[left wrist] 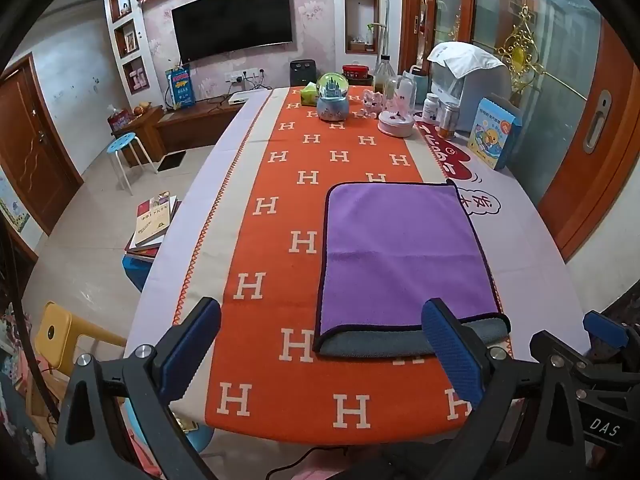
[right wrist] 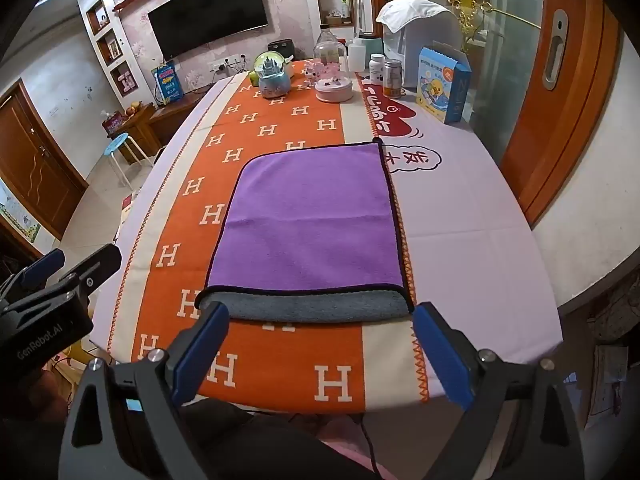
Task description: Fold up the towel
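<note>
On the surface [right wrist: 480, 240] before you, the towel [right wrist: 308, 224] lies flat, purple layer folded short of the grey near edge; both your left tongs [left wrist: 320, 354] and right tongs [right wrist: 320, 354] gape wide, empty, poised near that edge for a grasp

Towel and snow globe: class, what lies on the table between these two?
Nothing stands there. In the right wrist view, only the bare orange H-patterned runner stretches from the purple towel to the snow globe. The left wrist view agrees.
</note>
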Available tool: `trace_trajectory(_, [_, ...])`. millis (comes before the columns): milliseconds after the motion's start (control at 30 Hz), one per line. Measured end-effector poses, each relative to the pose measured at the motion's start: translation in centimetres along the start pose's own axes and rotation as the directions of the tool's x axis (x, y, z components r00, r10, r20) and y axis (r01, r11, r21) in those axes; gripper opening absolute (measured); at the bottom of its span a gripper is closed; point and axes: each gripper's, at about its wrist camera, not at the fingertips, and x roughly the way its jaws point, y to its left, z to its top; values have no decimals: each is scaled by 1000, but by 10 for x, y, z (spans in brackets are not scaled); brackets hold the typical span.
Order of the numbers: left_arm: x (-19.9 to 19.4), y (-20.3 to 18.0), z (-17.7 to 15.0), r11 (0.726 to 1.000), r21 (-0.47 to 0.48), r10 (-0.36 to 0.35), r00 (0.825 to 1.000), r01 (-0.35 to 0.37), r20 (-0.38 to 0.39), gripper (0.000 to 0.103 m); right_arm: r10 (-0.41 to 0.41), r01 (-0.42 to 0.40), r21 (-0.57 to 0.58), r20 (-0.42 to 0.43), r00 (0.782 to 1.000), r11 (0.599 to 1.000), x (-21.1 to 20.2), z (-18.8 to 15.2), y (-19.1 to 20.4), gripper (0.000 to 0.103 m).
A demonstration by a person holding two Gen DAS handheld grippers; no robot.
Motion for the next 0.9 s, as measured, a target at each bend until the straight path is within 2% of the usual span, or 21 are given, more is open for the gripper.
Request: trace_trajectory(900, [6, -2, -3, 1000, -7, -12, 1000, 12, -13, 100, -7, 7, -2, -5, 1000, 1000, 3, 2, 0, 94])
